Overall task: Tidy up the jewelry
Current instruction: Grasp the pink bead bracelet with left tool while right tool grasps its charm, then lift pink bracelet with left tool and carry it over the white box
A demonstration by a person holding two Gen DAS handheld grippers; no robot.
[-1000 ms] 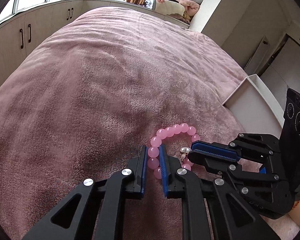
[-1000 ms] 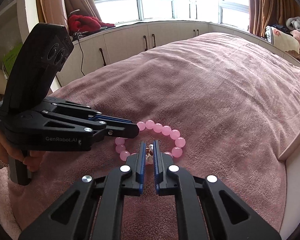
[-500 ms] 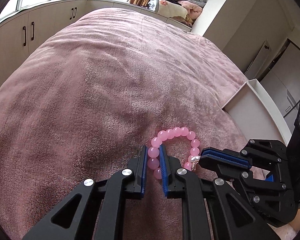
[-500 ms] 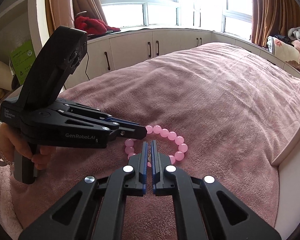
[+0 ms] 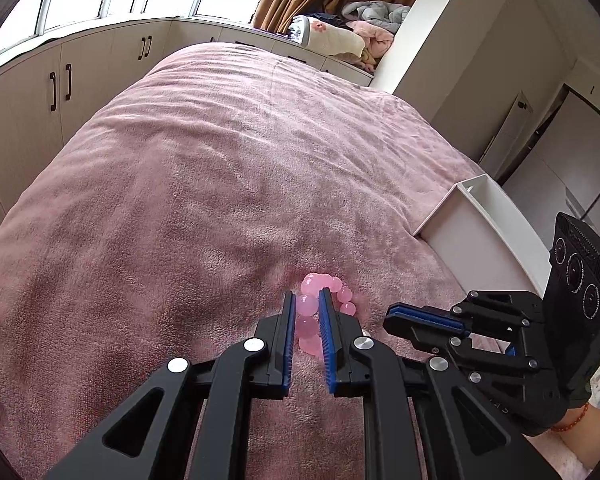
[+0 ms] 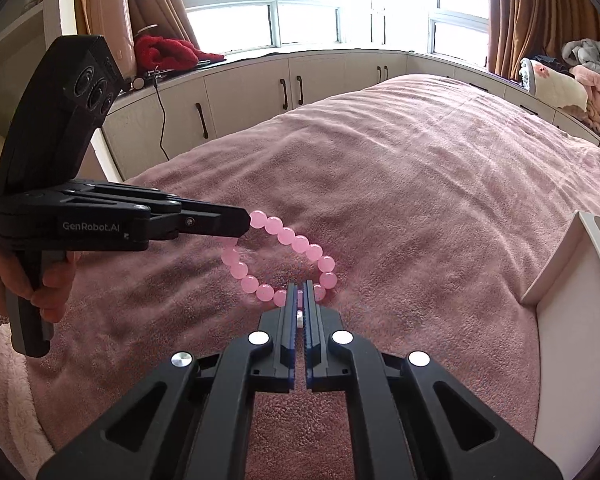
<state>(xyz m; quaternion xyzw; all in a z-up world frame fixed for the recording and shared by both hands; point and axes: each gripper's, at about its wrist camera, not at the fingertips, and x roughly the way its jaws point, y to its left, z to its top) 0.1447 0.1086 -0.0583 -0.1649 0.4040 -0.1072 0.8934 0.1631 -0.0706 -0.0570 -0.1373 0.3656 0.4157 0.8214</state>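
A pink bead bracelet (image 6: 286,258) hangs stretched between my two grippers, lifted above the pink blanket (image 6: 420,200). My left gripper (image 5: 305,304) is shut on the beads at one end; it also shows in the right wrist view (image 6: 246,221). My right gripper (image 6: 299,292) is shut on the bracelet's small white charm (image 6: 300,317) at the other end; it also shows in the left wrist view (image 5: 396,314). In the left wrist view the bracelet (image 5: 324,292) is seen nearly edge-on.
A white open box (image 5: 480,232) sits on the bed's right side, also at the right edge of the right wrist view (image 6: 572,320). Cabinets (image 6: 300,88) line the window wall. Bedding is piled at the far corner (image 5: 340,40).
Both grippers have lifted the bracelet off the blanket and raised it; the loop now hangs between them instead of lying flat. The right jaws have closed tighter on the charm.
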